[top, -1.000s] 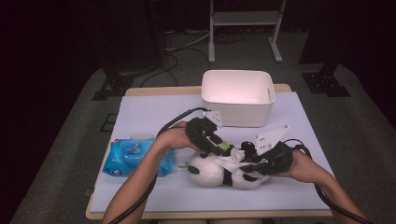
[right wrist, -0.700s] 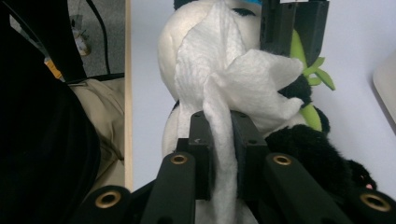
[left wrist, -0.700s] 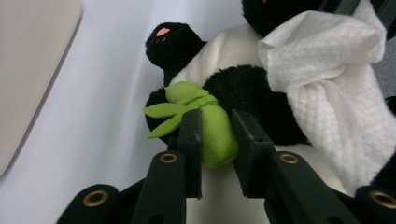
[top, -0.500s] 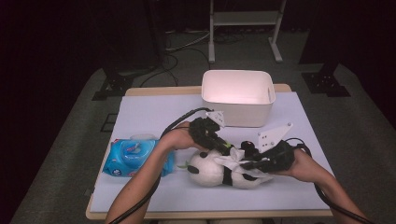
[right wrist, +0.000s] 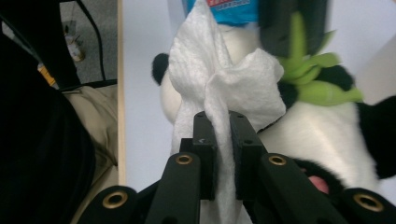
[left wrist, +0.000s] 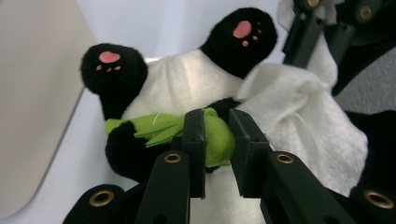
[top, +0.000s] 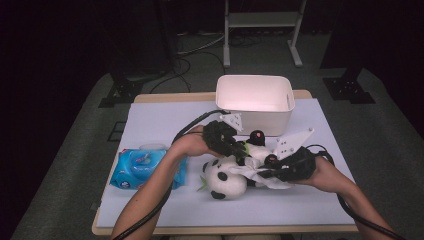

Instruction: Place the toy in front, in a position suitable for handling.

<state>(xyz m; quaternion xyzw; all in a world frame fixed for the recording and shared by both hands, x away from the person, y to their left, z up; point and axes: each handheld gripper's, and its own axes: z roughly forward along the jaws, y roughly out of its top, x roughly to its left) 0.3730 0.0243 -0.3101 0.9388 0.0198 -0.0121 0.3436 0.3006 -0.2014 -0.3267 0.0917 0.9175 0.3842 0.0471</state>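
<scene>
Plush and black-and-white, the toy panda (top: 227,177) lay on its back near the middle of the desk (top: 165,120), its head toward the person and its pink-soled feet toward the white bin (top: 255,102) behind it. A green felt bamboo sprig (left wrist: 187,133) rested across its belly, between its black arms. The left gripper (left wrist: 217,128) came in from above, its jaws pinching the thick end of that sprig. Beside it, a white wet wipe (right wrist: 224,88) was draped over the panda's chest and shoulder; the right gripper (right wrist: 217,122) held it, jaws pressed together on a bunched fold of the sheet. In the high view the two grippers sat close together over the toy, the left gripper (top: 225,140) at its upper side and the right gripper (top: 292,165) at its right. A blue pack of wipes (top: 145,167) lay on the desk just left of the panda, its lid apparently open, though that was hard to make out.
</scene>
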